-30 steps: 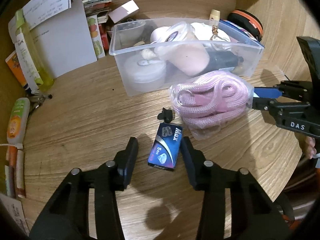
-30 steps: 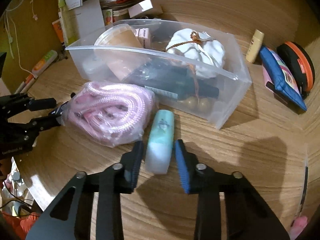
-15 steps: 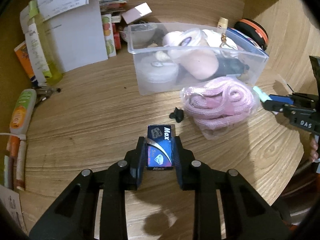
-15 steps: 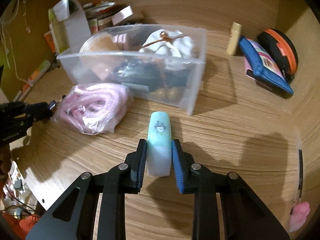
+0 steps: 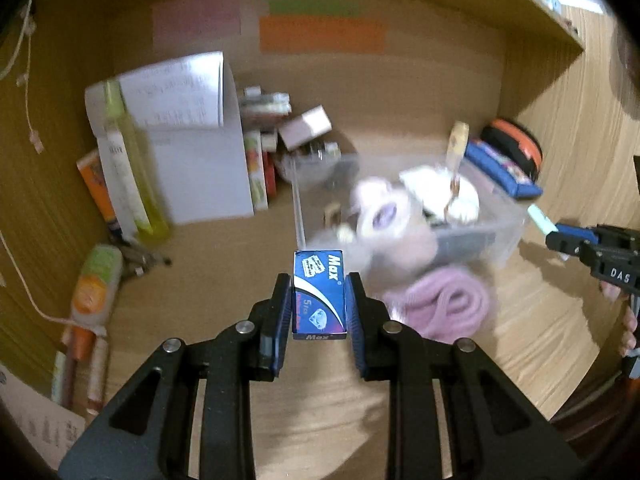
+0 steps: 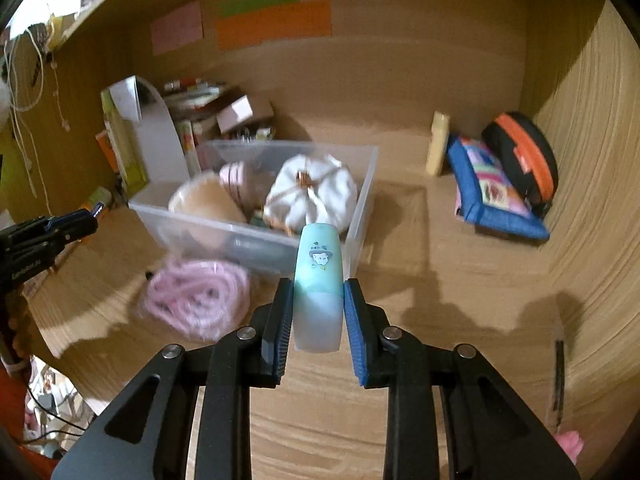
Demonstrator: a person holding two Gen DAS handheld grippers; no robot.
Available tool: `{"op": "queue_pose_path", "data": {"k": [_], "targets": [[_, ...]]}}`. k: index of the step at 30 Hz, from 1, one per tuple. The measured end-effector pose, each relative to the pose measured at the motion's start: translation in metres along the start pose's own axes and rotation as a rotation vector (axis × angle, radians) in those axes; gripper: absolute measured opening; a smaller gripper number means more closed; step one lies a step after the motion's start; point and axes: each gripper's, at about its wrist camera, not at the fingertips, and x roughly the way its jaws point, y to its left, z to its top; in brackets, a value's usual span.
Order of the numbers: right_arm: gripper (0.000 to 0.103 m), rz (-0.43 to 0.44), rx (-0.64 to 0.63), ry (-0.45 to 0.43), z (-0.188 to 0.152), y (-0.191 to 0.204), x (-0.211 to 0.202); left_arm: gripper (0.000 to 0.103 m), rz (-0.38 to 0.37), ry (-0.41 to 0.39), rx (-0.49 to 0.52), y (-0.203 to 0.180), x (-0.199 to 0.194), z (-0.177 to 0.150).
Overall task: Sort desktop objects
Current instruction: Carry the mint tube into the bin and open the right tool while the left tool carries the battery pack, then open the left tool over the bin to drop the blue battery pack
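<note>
Just short of the clear bin (image 6: 362, 200), and above the desk (image 6: 460, 280), I have both loads clamped. My left gripper (image 5: 319, 306) grips one small blue box (image 5: 319, 294) by its long sides, its long axis running straight out along the fingers, its far end pointing at the bin's near left corner. My right gripper (image 6: 318, 312) is clenched on one mint-green tube (image 6: 319, 284), held around its pale lower half, long axis also straight out, with the rounded tip overlapping the bin's near wall in the right wrist view.

The relation that matters, as I judge it: the bin lies ahead of both sets of jaws and lower than them, so each thing has to travel forward past the near wall before I let go. The right hand looks nearer the opening; its tube tip already lines up with the rim by the bin's right corner. The left hand sits off the bin's left end, with the pink rope bundle (image 5: 444, 304) lying against the bin's near side, between that hand and the wall.

Counted: one bin, already well filled, a white pumpkin-shaped thing (image 6: 310, 194) among its contents; one box; one tube; one rope bundle; two grippers. To the right of the bin, well apart, lie one blue pouch (image 6: 492, 196) and one black-and-orange case (image 6: 524, 156); I cannot tell whether those are part of the sort.
</note>
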Motion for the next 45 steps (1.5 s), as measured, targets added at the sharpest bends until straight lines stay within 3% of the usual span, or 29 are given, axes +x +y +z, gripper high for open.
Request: {"op": "queue_pose_path", "data": {"k": [9, 15, 33, 45], "targets": [[0.023, 0.037, -0.022, -0.081, 0.036, 0.01, -0.004, 0.026, -0.02, -0.072, -0.005, 0.0, -0.007, 0.042], [0.023, 0.056, -0.052, -0.101, 0.062, 0.021, 0.009, 0.026, -0.046, -0.047, 0.024, -0.006, 0.011, 0.066], [0.023, 0.09, -0.129, 0.019, 0.094, 0.047, 0.102, 0.026, -0.035, 0.066, 0.074, -0.01, 0.101, 0.092], [0.023, 0.097, -0.145, 0.091, 0.089, 0.049, 0.135, 0.026, -0.014, 0.155, 0.072, -0.005, 0.142, 0.078]]}}
